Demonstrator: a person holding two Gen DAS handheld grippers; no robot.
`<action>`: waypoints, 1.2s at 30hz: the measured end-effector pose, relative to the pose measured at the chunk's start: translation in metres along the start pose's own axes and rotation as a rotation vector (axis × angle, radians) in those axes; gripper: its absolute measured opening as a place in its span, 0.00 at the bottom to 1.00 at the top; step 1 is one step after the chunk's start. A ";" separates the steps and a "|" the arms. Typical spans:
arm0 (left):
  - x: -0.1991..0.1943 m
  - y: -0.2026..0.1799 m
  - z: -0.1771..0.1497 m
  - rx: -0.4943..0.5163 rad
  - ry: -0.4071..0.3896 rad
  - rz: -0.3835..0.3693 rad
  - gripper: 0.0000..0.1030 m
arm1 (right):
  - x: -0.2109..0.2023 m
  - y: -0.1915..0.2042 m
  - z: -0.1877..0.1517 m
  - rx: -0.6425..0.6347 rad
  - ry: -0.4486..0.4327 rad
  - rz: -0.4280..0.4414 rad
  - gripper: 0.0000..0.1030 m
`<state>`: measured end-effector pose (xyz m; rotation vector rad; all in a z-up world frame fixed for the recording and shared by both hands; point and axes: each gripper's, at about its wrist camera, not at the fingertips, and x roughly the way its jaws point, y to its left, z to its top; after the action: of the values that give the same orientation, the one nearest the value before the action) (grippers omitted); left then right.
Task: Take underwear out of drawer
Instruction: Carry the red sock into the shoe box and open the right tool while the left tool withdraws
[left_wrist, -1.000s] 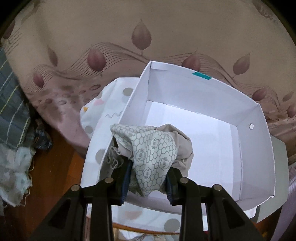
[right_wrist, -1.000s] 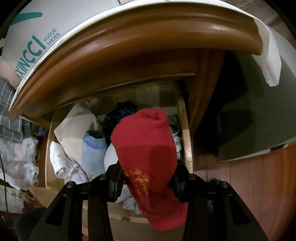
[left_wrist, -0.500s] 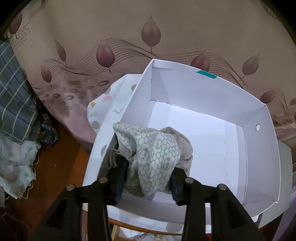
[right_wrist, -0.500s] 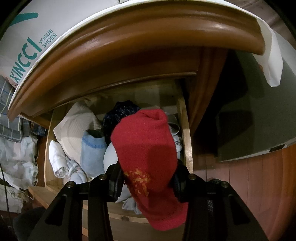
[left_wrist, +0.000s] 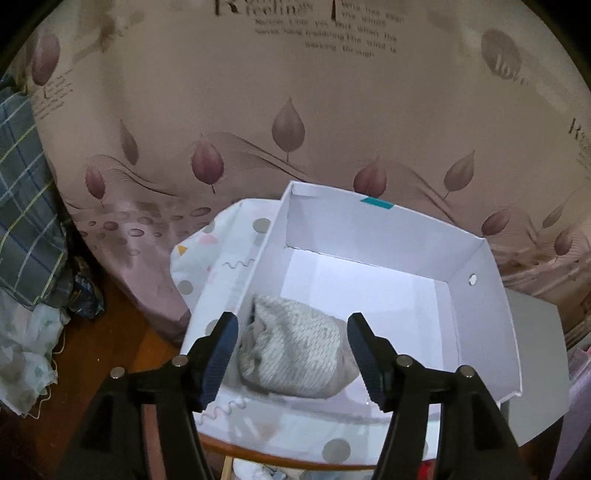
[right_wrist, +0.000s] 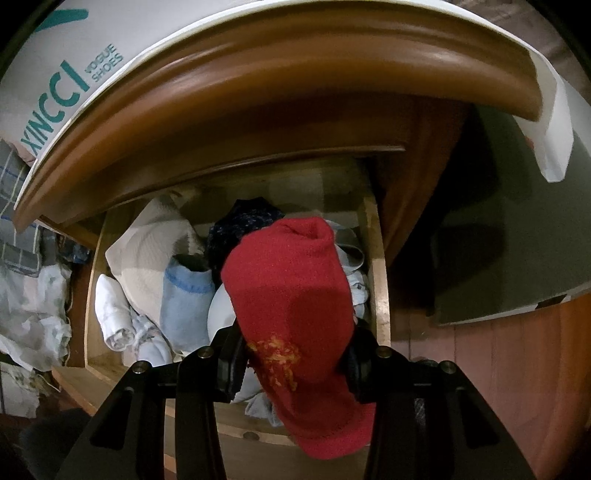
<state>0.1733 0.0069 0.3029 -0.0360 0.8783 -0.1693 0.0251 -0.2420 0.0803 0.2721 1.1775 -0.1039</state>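
Note:
A grey honeycomb-patterned piece of underwear (left_wrist: 291, 350) lies in the near left corner of a white cardboard box (left_wrist: 476, 295). My left gripper (left_wrist: 291, 349) hovers just above it with its jaws opening; the pads stand clear of the cloth on both sides. In the right wrist view my right gripper (right_wrist: 295, 360) is shut on a red knitted garment (right_wrist: 291, 295) with an orange motif, held above the open wooden drawer (right_wrist: 380, 295). The drawer holds several folded pieces, among them a light blue roll (right_wrist: 186, 299), a white roll (right_wrist: 112, 314) and a dark bundle (right_wrist: 240, 221).
The box sits on a dotted white cloth (left_wrist: 221, 251) over a round wooden table edge (left_wrist: 280, 458). Behind it hangs a pink leaf-printed bedsheet (left_wrist: 295, 110). Plaid fabric (left_wrist: 22, 206) and pale clothes (left_wrist: 22, 350) pile at the left. A shoebox (right_wrist: 74, 74) tops the cabinet (right_wrist: 295, 92).
My left gripper has let go of the patterned underwear, which now rests in the box, and it has lifted and widened. The right gripper holds the red garment unmoved.

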 end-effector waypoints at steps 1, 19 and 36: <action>-0.006 0.003 -0.004 0.001 -0.011 0.008 0.61 | 0.000 0.001 0.000 -0.006 -0.003 -0.003 0.39; 0.015 0.119 -0.165 -0.167 0.056 0.316 0.61 | -0.028 0.016 -0.003 -0.064 -0.104 0.070 0.39; 0.079 0.174 -0.223 -0.350 0.185 0.404 0.61 | -0.148 0.043 0.048 -0.150 -0.177 0.119 0.39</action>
<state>0.0749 0.1736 0.0826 -0.1696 1.0731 0.3649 0.0207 -0.2227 0.2401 0.1960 0.9850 0.0632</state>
